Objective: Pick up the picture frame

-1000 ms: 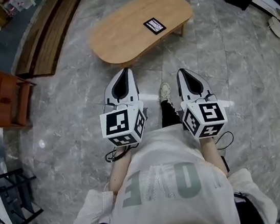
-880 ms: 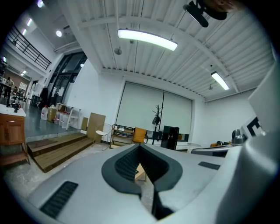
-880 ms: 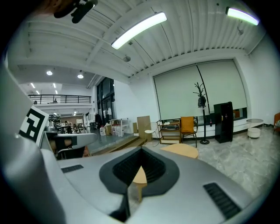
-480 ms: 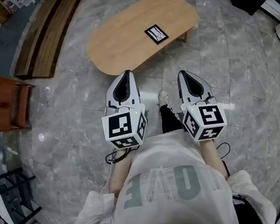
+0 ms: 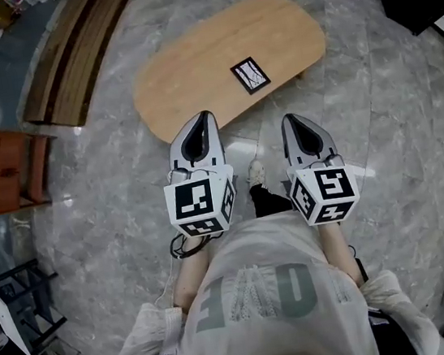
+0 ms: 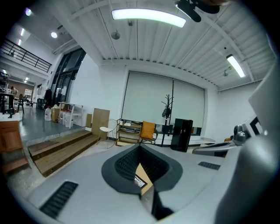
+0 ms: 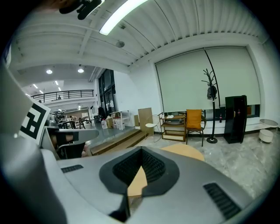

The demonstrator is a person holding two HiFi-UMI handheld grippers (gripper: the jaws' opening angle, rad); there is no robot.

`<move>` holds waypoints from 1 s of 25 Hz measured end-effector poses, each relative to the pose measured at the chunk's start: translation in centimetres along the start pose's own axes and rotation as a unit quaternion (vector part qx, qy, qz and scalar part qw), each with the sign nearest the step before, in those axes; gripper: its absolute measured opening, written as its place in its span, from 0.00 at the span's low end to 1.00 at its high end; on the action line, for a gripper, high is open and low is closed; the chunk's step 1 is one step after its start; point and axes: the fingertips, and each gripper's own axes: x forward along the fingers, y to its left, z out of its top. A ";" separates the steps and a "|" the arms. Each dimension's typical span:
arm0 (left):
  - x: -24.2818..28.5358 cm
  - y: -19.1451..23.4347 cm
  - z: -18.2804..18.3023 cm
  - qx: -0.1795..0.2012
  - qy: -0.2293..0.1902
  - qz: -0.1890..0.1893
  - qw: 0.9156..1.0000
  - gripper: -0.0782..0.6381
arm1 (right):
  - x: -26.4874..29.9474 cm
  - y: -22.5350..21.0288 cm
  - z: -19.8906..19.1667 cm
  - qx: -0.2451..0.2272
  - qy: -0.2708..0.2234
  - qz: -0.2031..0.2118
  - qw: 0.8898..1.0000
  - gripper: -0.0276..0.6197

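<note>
Holding our left claw (image 5: 204, 116) and right claw (image 5: 290, 119) pressed together and empty, we see the picture frame (image 5: 250, 75) lying flat on the wooden worktop (image 5: 183, 75) ahead, well apart from both, likely light, stiff and breakable, best pinched across one edge.

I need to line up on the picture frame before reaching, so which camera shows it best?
The head view: the picture frame lies flat and whole on the wooden table. The left gripper view catches only a sliver of it past its jaws. The right gripper view shows some table but no frame.
</note>
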 end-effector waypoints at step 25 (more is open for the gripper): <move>13.4 2.4 3.7 0.022 0.011 0.022 0.999 0.12 | 11.5 -8.3 5.6 -0.010 -0.005 -0.006 1.000 0.05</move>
